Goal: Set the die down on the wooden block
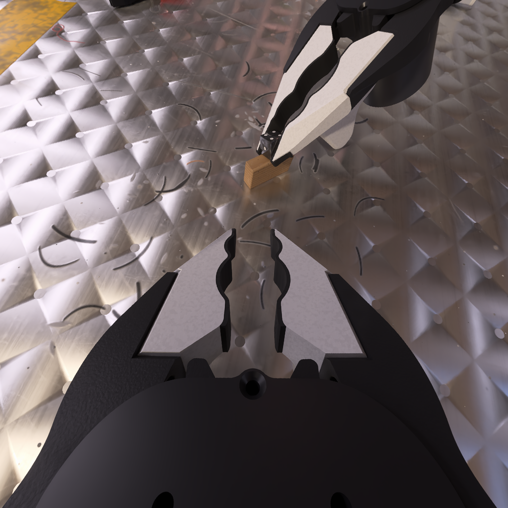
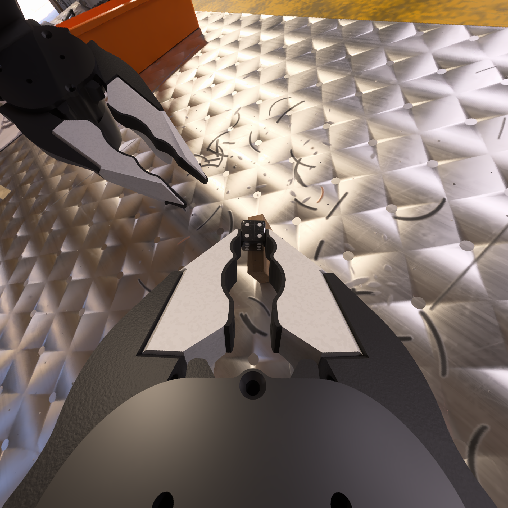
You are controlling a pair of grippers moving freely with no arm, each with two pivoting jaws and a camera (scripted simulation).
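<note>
A small black die with white pips is held between the tips of my right gripper, which is shut on it. The wooden block lies on the metal table right under the die. In the left wrist view the die sits at the top left end of the block, touching it or just above it; I cannot tell which. The right gripper reaches down from the upper right. My left gripper is open and empty, a short way in front of the block. It also shows in the right wrist view.
The table is shiny patterned metal with dark curved marks. An orange box stands at the far left behind the left gripper. A yellow strip runs along the far edge, and shows in the left wrist view too.
</note>
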